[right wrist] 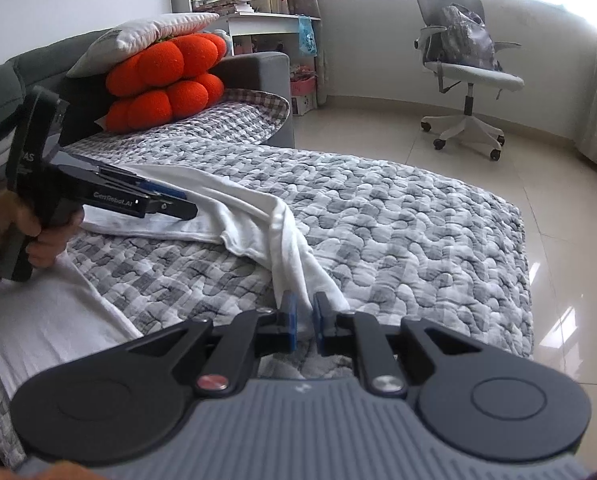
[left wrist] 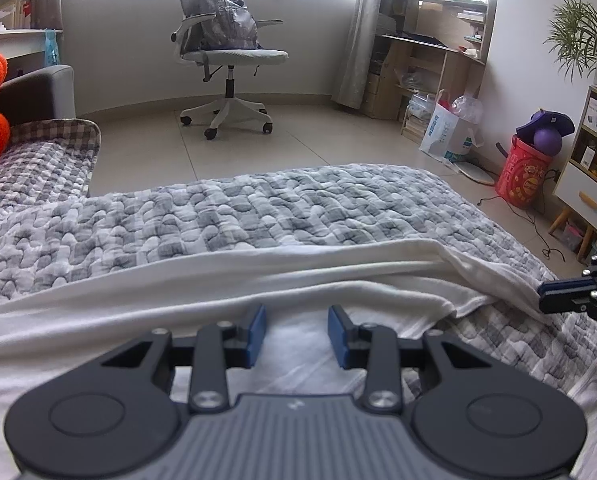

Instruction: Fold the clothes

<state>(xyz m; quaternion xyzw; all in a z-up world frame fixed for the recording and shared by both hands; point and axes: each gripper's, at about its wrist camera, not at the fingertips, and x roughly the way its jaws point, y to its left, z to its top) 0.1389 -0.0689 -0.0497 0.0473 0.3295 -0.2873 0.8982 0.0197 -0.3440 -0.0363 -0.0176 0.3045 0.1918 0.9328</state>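
A white garment [left wrist: 218, 276] lies stretched across the grey checked bed cover [left wrist: 258, 208], with a long fold along its far side. My left gripper [left wrist: 297, 332] rests over it with the blue pads well apart and only flat white cloth showing between them. In the right wrist view a hand [right wrist: 46, 236] holds that left gripper [right wrist: 178, 204] low on the garment [right wrist: 250, 208]. The garment narrows into a twisted end running toward my right gripper [right wrist: 304, 318], whose pads stand a narrow gap apart around the tip without pressing it. The right gripper [left wrist: 550, 294] also shows at the edge of the left wrist view.
Orange cushions [right wrist: 166, 84] and a white pillow are stacked at the bed's head. An office chair [left wrist: 230, 52] carrying a bag stands on the tiled floor beyond the bed. A red bucket [left wrist: 522, 176], bags and a small cabinet [left wrist: 590, 184] line the right wall.
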